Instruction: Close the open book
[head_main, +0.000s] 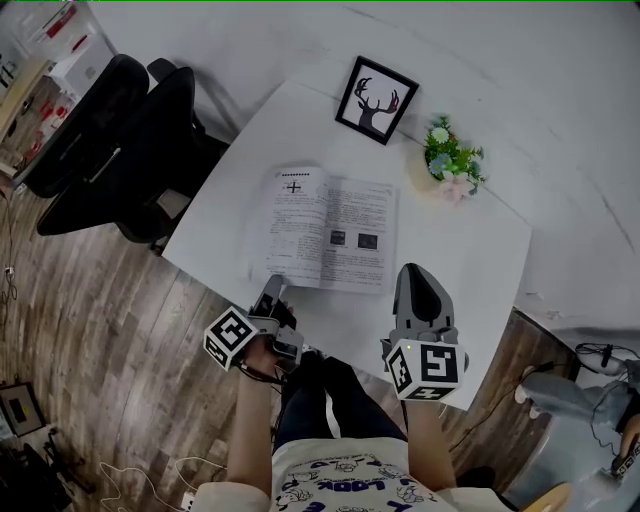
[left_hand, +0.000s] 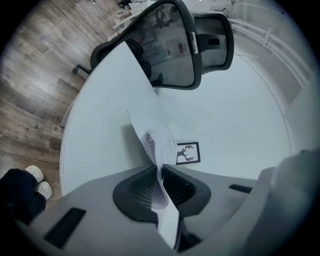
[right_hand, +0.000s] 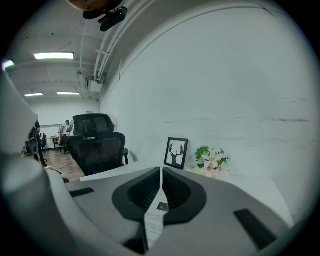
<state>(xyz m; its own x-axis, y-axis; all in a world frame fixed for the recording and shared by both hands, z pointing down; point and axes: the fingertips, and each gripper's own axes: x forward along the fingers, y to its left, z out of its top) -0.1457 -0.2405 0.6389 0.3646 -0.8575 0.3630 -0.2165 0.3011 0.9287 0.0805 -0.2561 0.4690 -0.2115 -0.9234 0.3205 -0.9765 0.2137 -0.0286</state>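
The open book (head_main: 325, 228) lies flat in the middle of the white table (head_main: 485, 255), its printed pages facing up. My left gripper (head_main: 272, 292) sits at the book's near left corner. In the left gripper view a lifted, curling page (left_hand: 155, 142) runs between the pads, and the left gripper (left_hand: 160, 169) is shut on it. My right gripper (head_main: 416, 285) is at the near right corner. In the right gripper view the right gripper (right_hand: 161, 174) is shut on the edge of a printed page (right_hand: 156, 220).
A framed deer picture (head_main: 376, 99) and a small pot of flowers (head_main: 453, 160) stand behind the book near the wall. Black office chairs (head_main: 110, 130) stand off the table's left side on the wooden floor. The person's legs are just under the near table edge.
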